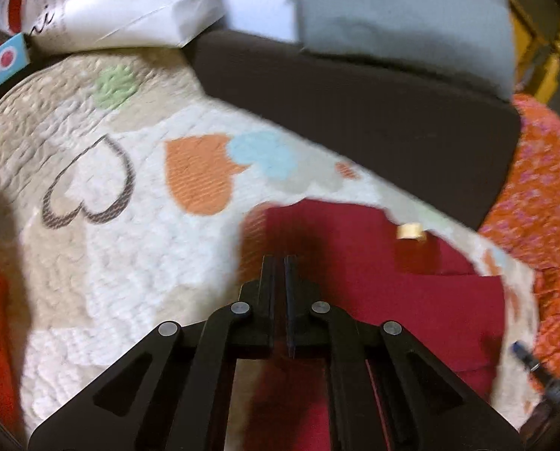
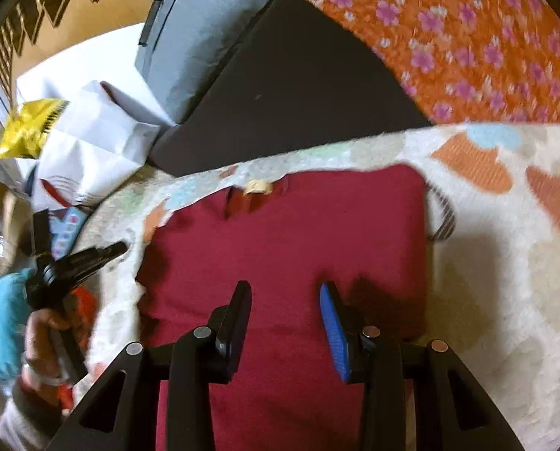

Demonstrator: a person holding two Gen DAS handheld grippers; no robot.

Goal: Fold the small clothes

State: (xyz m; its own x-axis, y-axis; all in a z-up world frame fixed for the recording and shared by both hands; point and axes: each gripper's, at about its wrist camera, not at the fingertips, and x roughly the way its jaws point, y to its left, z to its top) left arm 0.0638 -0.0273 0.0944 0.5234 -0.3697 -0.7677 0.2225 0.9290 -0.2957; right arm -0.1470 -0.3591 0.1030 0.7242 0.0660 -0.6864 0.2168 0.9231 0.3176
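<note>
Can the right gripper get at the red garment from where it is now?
Probably yes. The right gripper hangs with jaws apart directly over the red garment, which lies flat on the heart-print quilt, with nothing between them.

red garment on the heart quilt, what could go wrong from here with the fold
1. The left gripper is shut with no cloth visibly between its fingers, so a lift may leave the red garment behind.
2. The right gripper hangs open over the garment's middle, away from any edge; closing there could bunch it.
3. The heart quilt is soft, so pads might snag it too.
</note>
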